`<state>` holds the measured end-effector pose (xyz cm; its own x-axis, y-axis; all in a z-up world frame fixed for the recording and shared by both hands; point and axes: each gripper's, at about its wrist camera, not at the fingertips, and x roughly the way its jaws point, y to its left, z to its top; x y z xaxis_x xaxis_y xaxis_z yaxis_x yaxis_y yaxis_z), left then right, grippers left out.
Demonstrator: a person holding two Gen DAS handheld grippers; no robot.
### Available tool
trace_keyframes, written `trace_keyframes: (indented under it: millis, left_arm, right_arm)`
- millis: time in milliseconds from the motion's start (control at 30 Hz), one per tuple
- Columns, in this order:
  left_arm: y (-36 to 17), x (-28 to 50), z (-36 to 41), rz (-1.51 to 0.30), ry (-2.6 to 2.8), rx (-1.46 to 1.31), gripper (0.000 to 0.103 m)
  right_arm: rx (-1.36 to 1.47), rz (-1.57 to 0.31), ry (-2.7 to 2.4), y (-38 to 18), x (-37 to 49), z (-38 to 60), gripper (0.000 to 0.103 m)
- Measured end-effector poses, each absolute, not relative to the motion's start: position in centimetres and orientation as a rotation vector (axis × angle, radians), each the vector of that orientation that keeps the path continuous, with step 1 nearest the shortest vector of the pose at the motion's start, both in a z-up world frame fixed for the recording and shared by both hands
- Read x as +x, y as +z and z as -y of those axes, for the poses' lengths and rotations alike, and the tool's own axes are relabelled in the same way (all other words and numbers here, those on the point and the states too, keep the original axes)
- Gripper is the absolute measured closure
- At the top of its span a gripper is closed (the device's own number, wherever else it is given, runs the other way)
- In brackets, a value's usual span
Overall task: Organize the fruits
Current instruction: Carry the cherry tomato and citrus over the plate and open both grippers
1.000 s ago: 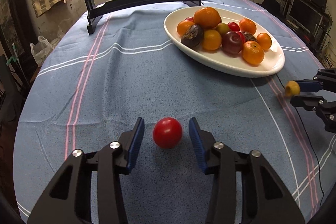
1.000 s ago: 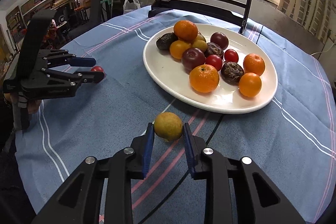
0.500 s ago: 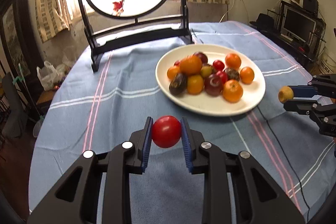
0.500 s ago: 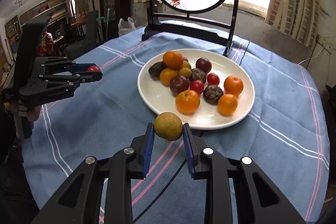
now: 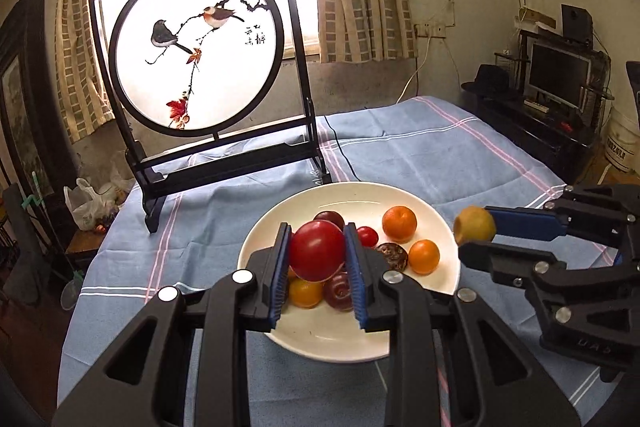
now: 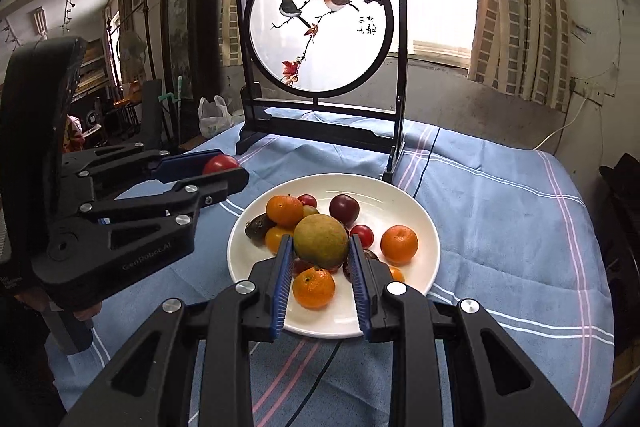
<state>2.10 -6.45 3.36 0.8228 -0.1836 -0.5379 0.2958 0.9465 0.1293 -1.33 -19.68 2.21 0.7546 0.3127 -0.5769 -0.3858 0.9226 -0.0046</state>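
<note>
carrying step: left claw (image 5: 318, 255) pinches a red tomato (image 5: 317, 255), right claw (image 6: 321, 255) a greenish-yellow fruit (image 6: 321, 240), above the white plate (image 6: 400, 191) at frame centre; next, lower and release.

A plate (image 6: 416, 223) of fruit sits on the tablecloth (image 6: 500, 227) — a framed screen (image 6: 320, 27) stands behind it, curtains (image 6: 520, 7) farther back.

Plate (image 6: 420, 227) looks glossy white ceramic; tablecloth (image 6: 500, 227) matt woven cloth. Tomato (image 5: 317, 255) smooth, shiny. Grippers matt black plastic w/ metal screws.
</note>
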Motion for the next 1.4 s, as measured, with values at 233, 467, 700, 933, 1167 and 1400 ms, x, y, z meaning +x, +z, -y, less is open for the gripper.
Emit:
trace_keyframes:
  millis: [233,467,700,933,1167,1400]
  left_arm:
    - [1.6,3.8,6.8,-0.587,-0.247,0.199,0.077]
    - [0.8,4.8,6.4,-0.605,-0.233,0.180,0.077]
    - [-0.2,5.6,6.7,-0.621,-0.224,0.194,0.077]
    - [-1.0,7.2,7.2,-0.647,-0.209,0.211,0.077]
    - [-1.9,8.2,7.9,-0.669,-0.210,0.237,0.077]
    - [-2.9,9.0,8.0,-0.691,-0.198,0.243,0.077]
  right_arm:
    - [-0.121,-0.625,0.389,1.4,-0.4,19.6,0.075]
    - [-0.119,-0.627,0.388,1.2,0.1,19.5,0.075]
    - [-0.127,-0.639,0.368,0.9,1.5,19.4,0.075]
    - [-0.112,-0.669,0.346,0.5,4.6,19.1,0.075]
    - [-0.079,-0.728,0.326,-0.8,8.3,18.6,0.075]
    - [-0.087,-0.777,0.336,-1.9,9.9,17.5,0.073]
